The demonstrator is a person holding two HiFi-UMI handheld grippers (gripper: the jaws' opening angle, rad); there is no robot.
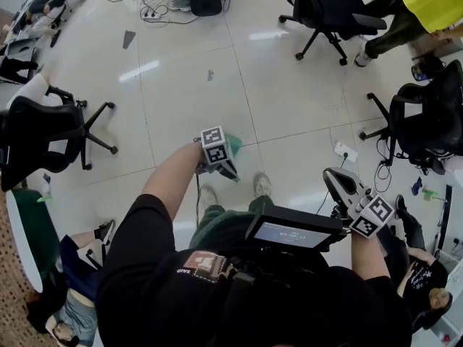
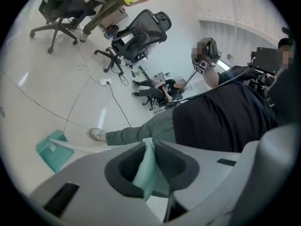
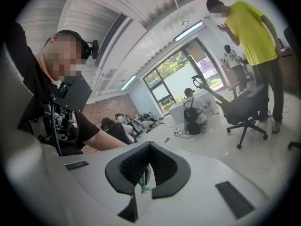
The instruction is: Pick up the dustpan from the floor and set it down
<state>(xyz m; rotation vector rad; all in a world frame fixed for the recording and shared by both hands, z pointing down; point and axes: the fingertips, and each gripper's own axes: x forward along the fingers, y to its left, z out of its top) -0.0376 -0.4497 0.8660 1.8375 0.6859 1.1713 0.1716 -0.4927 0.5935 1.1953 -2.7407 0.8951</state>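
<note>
A green dustpan (image 2: 51, 150) hangs by its handle in the left gripper (image 2: 149, 147), whose jaws are clamped on the green grip. The pan lies low over the white floor (image 1: 188, 71) just left of the holder's shoe (image 2: 97, 134); whether it touches the tiles cannot be told. From the head view, the left gripper (image 1: 226, 163) is held just ahead of the shoe (image 1: 262, 184). The right gripper (image 1: 340, 183) is held to the right of that shoe, its jaws drawn together in its own view (image 3: 146, 161). A power strip (image 1: 345, 151) lies beyond the shoe, and black office chairs (image 1: 329, 9) stand farther off.
</note>
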